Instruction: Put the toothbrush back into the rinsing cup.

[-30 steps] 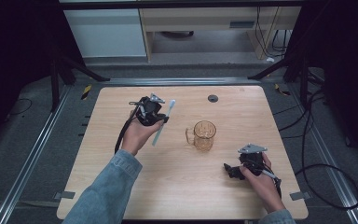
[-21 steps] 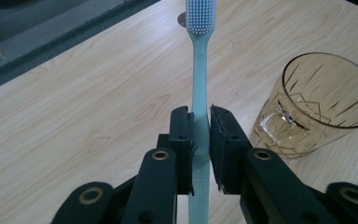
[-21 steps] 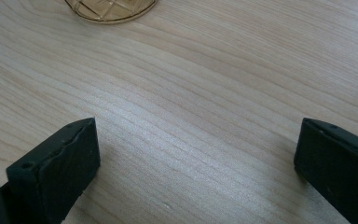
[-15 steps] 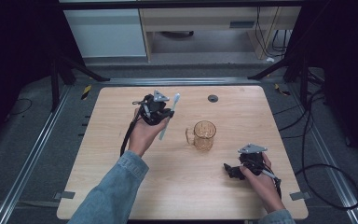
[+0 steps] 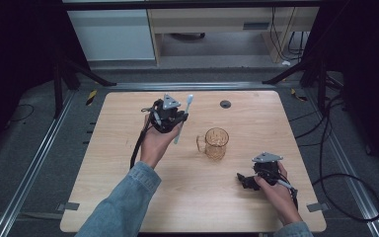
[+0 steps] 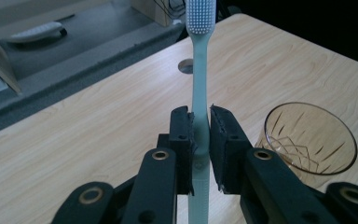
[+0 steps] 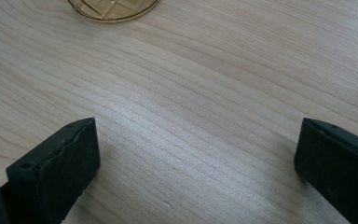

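A pale green toothbrush point(image 6: 199, 74) stands nearly upright between the jaws of my left gripper point(image 6: 200, 133), which is shut on its handle, bristle head up. From above, that gripper point(image 5: 177, 122) hovers over the table's middle left, the toothbrush point(image 5: 184, 117) slanting up and away from it. An amber glass mug point(image 5: 216, 143) stands just to its right, and it also appears low at the right as the mug point(image 6: 310, 140) in the left gripper view. My right gripper point(image 5: 242, 178) rests low on the table near the front right, open, nothing between its fingers point(image 7: 56, 168).
The light wooden table point(image 5: 128, 197) has a round dark cable hole point(image 5: 225, 103) at its back. The mug's base point(image 7: 112, 8) lies ahead of the right gripper. Cables trail over the grey floor at the right; a white cabinet stands behind.
My left hand has shifted slightly right toward the mug and tipped the toothbrush more upright. The right hand has stayed put.
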{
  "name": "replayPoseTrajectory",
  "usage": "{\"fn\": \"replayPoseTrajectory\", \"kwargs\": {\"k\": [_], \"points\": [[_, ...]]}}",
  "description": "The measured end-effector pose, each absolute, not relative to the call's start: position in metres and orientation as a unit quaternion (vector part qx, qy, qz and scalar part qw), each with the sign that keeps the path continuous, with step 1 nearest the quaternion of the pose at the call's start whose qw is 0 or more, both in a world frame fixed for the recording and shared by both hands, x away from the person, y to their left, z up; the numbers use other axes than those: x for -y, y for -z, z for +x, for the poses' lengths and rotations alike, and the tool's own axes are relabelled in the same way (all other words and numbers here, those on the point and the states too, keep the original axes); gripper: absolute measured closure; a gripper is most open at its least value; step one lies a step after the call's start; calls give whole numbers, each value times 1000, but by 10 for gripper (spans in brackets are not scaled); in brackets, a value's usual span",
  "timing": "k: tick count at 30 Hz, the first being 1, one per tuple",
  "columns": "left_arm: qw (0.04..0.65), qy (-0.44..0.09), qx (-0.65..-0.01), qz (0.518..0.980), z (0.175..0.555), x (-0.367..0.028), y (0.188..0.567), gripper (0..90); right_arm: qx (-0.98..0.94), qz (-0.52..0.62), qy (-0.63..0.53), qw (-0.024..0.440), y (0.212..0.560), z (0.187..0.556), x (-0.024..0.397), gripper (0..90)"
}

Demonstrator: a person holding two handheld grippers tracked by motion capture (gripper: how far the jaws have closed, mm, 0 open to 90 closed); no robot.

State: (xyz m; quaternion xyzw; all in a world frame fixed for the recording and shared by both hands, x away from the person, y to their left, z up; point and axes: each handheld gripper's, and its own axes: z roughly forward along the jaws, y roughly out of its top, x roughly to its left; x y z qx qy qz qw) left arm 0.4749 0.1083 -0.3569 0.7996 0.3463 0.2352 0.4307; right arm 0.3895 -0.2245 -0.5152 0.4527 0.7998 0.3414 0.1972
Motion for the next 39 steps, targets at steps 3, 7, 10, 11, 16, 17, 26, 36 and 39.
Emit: {"fn": "replayPoseTrajectory", "kwargs": {"k": [3, 7, 10, 11, 16, 17, 26, 36, 39], "points": [[437, -235, -342, 798, 474, -107, 356, 790, -800, 453, -341, 197, 515, 389, 225, 5], [452, -237, -344, 788, 474, -107, 353, 790, -800, 453, -341, 197, 515, 389, 225, 5], [470, -247, -341, 776, 473, -108, 349, 790, -800, 453, -340, 198, 515, 389, 224, 7], [474, -251, -339, 773, 473, -109, 347, 790, -800, 452, -340, 199, 515, 389, 224, 7], [491, -254, -335, 763, 472, -105, 344, 790, -800, 452, -341, 198, 515, 389, 224, 6], [488, -254, -333, 766, 472, -103, 344, 790, -800, 452, -341, 198, 515, 389, 224, 6], [500, -258, -321, 762, 467, -93, 346, 791, -805, 444, -343, 193, 515, 388, 225, 6], [549, -283, -306, 725, 461, -92, 345, 790, -806, 442, -344, 193, 515, 388, 225, 6], [562, -289, -303, 713, 459, -92, 345, 790, -806, 441, -343, 193, 515, 388, 225, 6]]}}
